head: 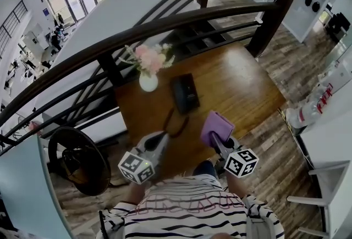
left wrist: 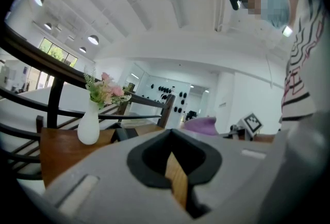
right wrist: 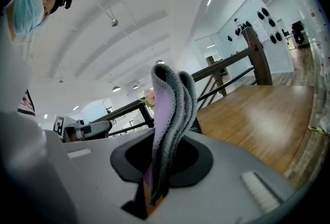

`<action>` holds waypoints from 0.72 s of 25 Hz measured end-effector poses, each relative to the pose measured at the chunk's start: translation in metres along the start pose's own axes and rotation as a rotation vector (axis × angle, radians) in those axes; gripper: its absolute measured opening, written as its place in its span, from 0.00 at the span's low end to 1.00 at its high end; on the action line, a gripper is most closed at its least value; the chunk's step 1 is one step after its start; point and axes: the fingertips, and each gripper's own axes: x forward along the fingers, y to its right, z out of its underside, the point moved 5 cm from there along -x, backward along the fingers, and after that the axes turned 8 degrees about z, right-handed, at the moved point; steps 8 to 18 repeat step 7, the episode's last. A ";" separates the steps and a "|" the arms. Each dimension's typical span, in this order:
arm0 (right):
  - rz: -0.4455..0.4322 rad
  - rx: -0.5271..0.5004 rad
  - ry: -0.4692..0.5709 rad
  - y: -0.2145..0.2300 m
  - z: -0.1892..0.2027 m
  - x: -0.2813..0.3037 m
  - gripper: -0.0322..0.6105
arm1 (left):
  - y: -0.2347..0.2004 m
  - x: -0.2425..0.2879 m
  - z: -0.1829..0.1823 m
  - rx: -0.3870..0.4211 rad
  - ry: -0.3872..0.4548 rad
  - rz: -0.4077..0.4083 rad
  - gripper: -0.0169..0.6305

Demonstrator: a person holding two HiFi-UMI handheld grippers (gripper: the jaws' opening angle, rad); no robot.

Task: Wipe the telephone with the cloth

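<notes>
Right tongs [head: 218, 142] clamped on purple cloth [head: 216, 127]; left tongs [head: 163, 137] together, empty. Telephone [head: 184, 93] lies ahead-left of cloth, long axis running away from person; right tongs judged nearer

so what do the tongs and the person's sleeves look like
The left tongs and right tongs are light grey, each carrying a cube of black-and-white square markers and a black-lined recess at the jaws. The person wears a white shirt with dark stripes.
</notes>
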 end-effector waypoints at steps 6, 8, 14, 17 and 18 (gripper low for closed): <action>0.002 -0.004 0.000 -0.001 0.000 0.009 0.13 | -0.009 -0.001 0.002 -0.008 -0.001 -0.011 0.03; 0.002 -0.003 0.000 -0.001 0.000 0.011 0.13 | -0.010 -0.001 0.002 -0.010 -0.002 -0.012 0.03; 0.002 -0.003 0.000 -0.001 0.000 0.011 0.13 | -0.010 -0.001 0.002 -0.010 -0.002 -0.012 0.03; 0.002 -0.003 0.000 -0.001 0.000 0.011 0.13 | -0.010 -0.001 0.002 -0.010 -0.002 -0.012 0.03; 0.002 -0.003 0.000 -0.001 0.000 0.011 0.13 | -0.010 -0.001 0.002 -0.010 -0.002 -0.012 0.03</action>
